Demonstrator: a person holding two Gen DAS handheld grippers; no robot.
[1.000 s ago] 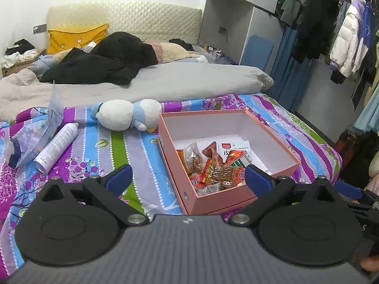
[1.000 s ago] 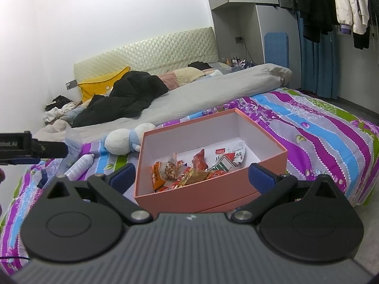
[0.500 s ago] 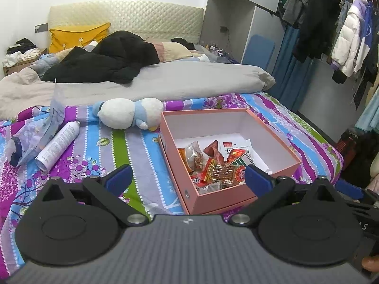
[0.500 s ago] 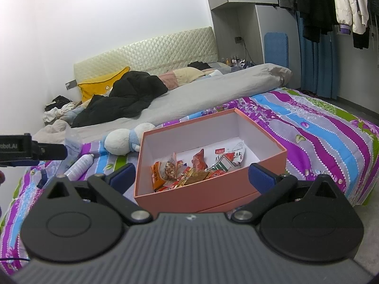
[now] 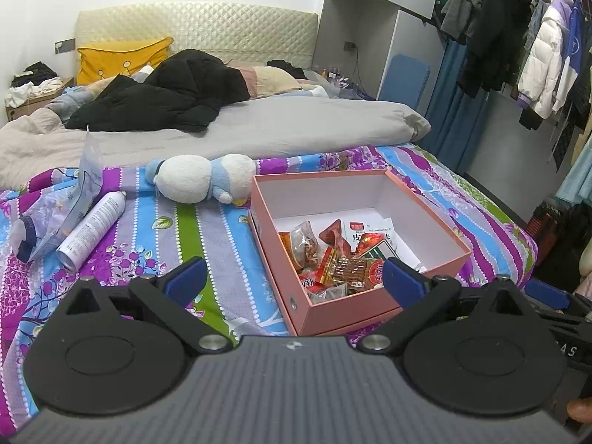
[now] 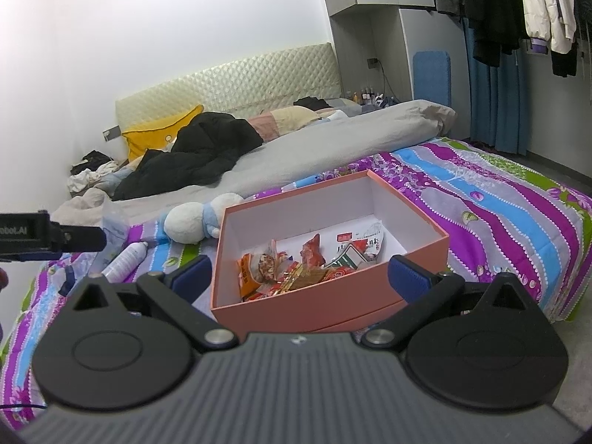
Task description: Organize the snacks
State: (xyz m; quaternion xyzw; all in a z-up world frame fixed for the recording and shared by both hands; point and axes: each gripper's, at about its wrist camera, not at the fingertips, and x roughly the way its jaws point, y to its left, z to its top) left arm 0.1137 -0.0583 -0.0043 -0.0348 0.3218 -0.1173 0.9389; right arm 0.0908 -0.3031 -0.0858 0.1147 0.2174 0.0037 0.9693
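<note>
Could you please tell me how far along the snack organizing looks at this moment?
Done: a pile of snack packets already lies inside the pink box, which stands open. In hand: nothing; the left gripper and right gripper are both open and empty. Left: no loose snacks show on the bedspread; no lid is visible.

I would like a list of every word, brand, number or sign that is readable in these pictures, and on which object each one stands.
"obot.AI", cut off at the frame edge: on the black body of the left hand-held gripper, seen from the right wrist view.
"A S", letters of a cut-off word: on black gear at the right edge of the left wrist view.
Large characters on the white snack packet in the pink box: not clear enough to read.
Print on the white spray can: too small to read.
</note>
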